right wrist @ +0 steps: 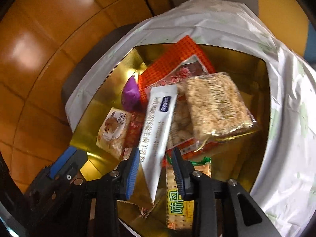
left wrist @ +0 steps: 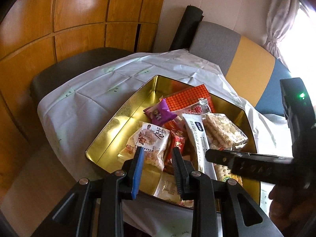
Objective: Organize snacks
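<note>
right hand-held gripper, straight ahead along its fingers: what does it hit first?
Most likely the long white sachet: it lies slanted in the gold tin, its near end between the fingers of the right hand-held gripper. Whether the pads touch it is unclear; depth is hard to judge. The puffed rice bar lies further right.

Ahead of my grippers a creased white cloth (left wrist: 94, 90) drapes the table, with wooden panelling (left wrist: 79, 19) beyond, a grey-and-yellow seat (left wrist: 237, 57) and a tied curtain (left wrist: 280, 19) to the right.
</note>
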The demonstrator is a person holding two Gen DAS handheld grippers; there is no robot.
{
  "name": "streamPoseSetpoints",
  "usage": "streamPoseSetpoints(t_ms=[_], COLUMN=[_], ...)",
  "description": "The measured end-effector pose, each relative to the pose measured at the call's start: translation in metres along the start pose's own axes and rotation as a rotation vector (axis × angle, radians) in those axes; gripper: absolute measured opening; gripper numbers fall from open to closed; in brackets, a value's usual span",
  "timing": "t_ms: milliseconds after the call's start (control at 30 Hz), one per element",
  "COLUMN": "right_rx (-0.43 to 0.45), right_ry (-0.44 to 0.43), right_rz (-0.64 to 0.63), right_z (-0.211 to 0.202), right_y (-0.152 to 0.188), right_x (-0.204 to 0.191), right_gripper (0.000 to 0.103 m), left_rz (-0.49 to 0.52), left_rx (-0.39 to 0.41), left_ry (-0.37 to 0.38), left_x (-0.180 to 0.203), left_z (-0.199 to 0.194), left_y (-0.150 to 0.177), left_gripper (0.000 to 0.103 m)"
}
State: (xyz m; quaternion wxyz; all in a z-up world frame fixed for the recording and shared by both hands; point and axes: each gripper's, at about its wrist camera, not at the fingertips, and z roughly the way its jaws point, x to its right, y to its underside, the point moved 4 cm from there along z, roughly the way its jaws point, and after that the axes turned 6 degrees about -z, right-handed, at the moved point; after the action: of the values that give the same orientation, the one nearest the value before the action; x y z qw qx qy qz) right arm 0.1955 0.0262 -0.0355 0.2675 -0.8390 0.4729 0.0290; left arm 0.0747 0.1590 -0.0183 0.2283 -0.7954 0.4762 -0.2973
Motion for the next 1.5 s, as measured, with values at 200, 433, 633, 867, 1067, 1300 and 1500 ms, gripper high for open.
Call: streamPoseSetpoints(t_ms=[200,433,633,867,1067,1300,1500], right_rx=[-0.001,0.059,0.155,0.283,0.33,0.346,0.357], right_ry=[0.077,0.104,0.17,0.337,0.418,0.461,0.47], right_rz=[-0.061,-0.082,-0.085,-0.032,0.032,0.059,0.08], right_z=[0.007,-0.016,-0.046,-0.081,-0.098,-0.107,-0.112], right_y=[0.006,0.018,0.033,0.054,0.079,0.095,0.1], right_x=[-0.003,-0.004,-0.003,0.009,0.024,0.033,0.038], right_gripper=[0.034,0.034,0.034,0.036,0.037,0.037,0.037], left_rz=[0.002,0.024,0.049,0.093,0.146,0.164,0.175], left_rx=[0.003,0.02,0.036,0.077,0.098,0.113,0.115], left_ry=[0.0,-0.004,-0.009,-0.006,0.014,0.028,0.024], left_x=[0.001,0.007,0.015,0.032,0.052,0.064,0.069], left_z=[-0.001,-0.006,-0.011,-0.024,-0.034,-0.043,-0.045], left_y=[0.0,0.002,0.004,0.01,0.023,0.031,0.033], left_gripper=[0.034,0.044,0.047,0.059,0.072,0.079,0.081])
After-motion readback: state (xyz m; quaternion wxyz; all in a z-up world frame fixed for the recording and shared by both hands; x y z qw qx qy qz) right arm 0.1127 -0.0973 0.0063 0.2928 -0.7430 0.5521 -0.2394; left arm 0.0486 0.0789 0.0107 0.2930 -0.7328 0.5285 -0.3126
